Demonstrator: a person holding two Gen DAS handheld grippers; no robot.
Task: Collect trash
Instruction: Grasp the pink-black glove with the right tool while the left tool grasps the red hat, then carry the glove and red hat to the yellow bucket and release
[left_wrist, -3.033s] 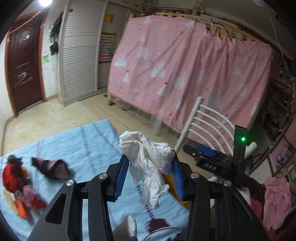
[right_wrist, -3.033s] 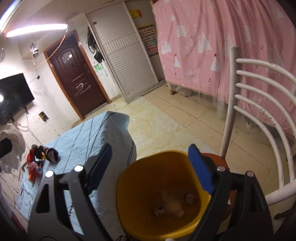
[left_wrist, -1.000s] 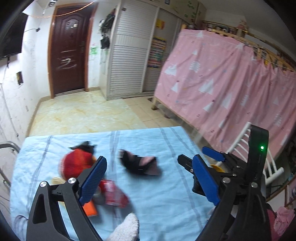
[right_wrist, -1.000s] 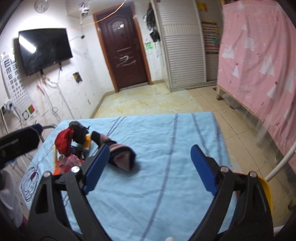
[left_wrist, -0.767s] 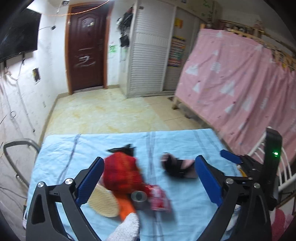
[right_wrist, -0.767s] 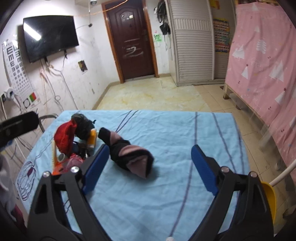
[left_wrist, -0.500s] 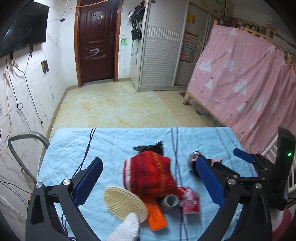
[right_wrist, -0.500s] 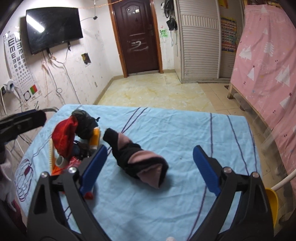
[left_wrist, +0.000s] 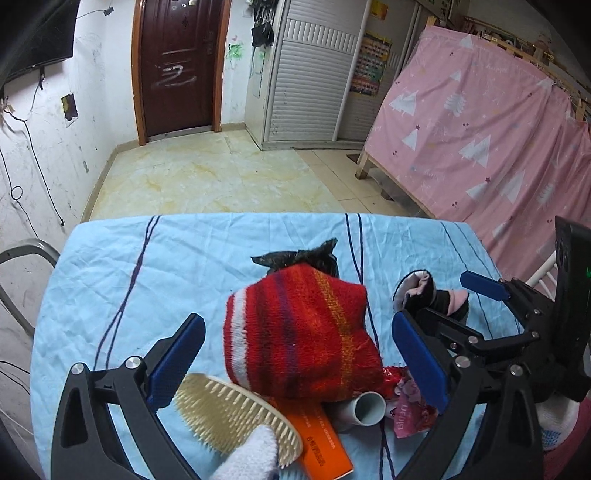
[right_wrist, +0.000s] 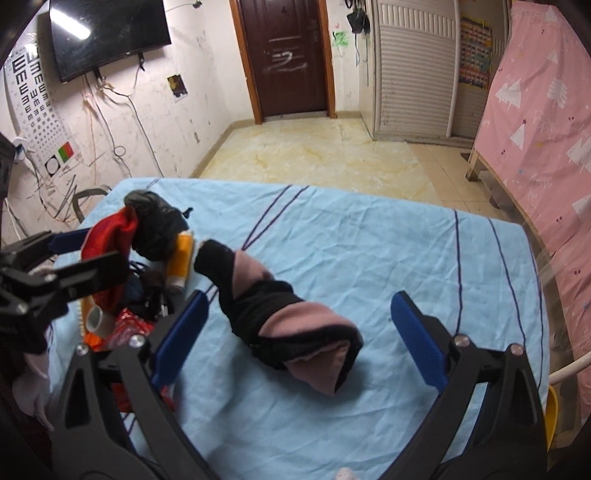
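Both grippers have dropped closer to the blue cloth (left_wrist: 184, 266) since a second ago. My left gripper (left_wrist: 295, 354), jaws gaping and empty after opening wider, frames a red striped knit piece (left_wrist: 299, 336) at centre frame, lying on a cream brush (left_wrist: 236, 413), an orange box (left_wrist: 321, 435) and a crumpled red wrapper (left_wrist: 402, 410). My right gripper (right_wrist: 295, 332), jaws just widened, straddles a black-and-pink slipper (right_wrist: 291, 317), not touching it.
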